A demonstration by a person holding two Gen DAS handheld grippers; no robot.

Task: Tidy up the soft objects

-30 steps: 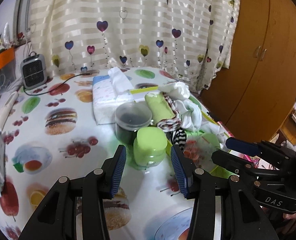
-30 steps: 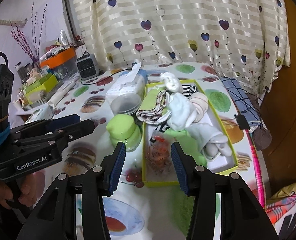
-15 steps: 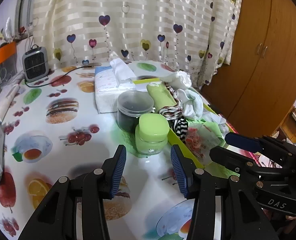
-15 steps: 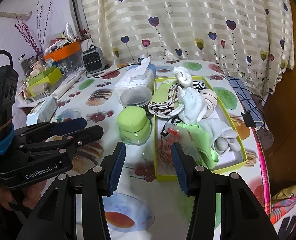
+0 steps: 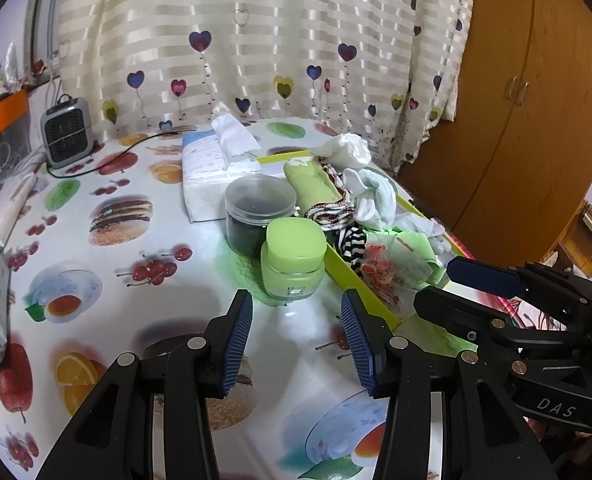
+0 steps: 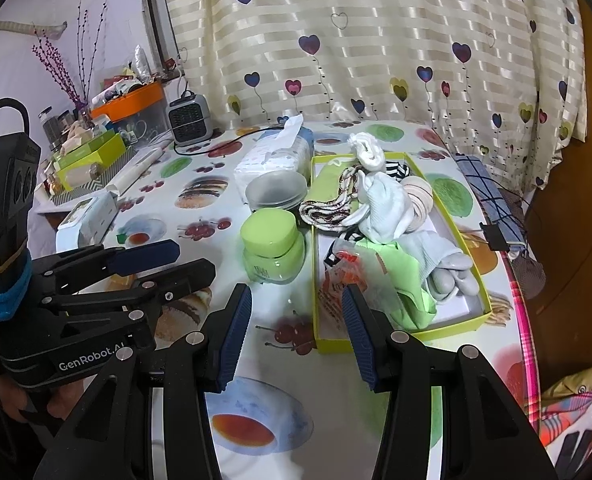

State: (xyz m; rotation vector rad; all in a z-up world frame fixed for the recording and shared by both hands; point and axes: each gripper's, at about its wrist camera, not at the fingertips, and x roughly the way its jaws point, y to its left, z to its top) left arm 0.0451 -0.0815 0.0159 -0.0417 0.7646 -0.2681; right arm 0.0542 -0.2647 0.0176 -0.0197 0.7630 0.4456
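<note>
Fruit-and-burger patterned oilcloth over the table (image 5: 108, 264), with a heart-print striped curtain (image 5: 256, 40) behind its far edge and a brown wardrobe (image 5: 516, 120) off to the right.

Nearest the camera, left tool (image 5: 296, 332) hovering above the near part of the table, blue pads wide apart, nothing between them. Beside it on the right, right tool (image 6: 296, 330), likewise spread with nothing gripped, poised over the near left corner of the yellow-green box (image 6: 448, 330). In the right wrist view, a hand (image 6: 20, 400) around the left tool's handle at the lower left.

Just past the tools, a green jar (image 5: 294, 258) with a square lime lid, upright, close against the box's left wall. Directly behind it, a clear round tub (image 5: 260, 210) with dark contents.

Inside the box, toward the right edge of the table, the soft things in a loose heap: a clear packet with red print (image 6: 338, 276) at the near end, a green cloth (image 6: 400, 276) and a grey sock (image 6: 440, 268) beside it, then white socks (image 6: 388, 204), a brown-and-cream patterned sock (image 6: 328, 210) draped over the left wall, striped black-and-white fabric (image 5: 352, 242) underneath, a green rolled cloth (image 5: 316, 184) further back.

Beyond the tub, a tissue pack (image 5: 212, 168) with one sheet sticking up. Near the far left corner, a small grey heater (image 5: 66, 132), its black cord trailing across the table.
</note>
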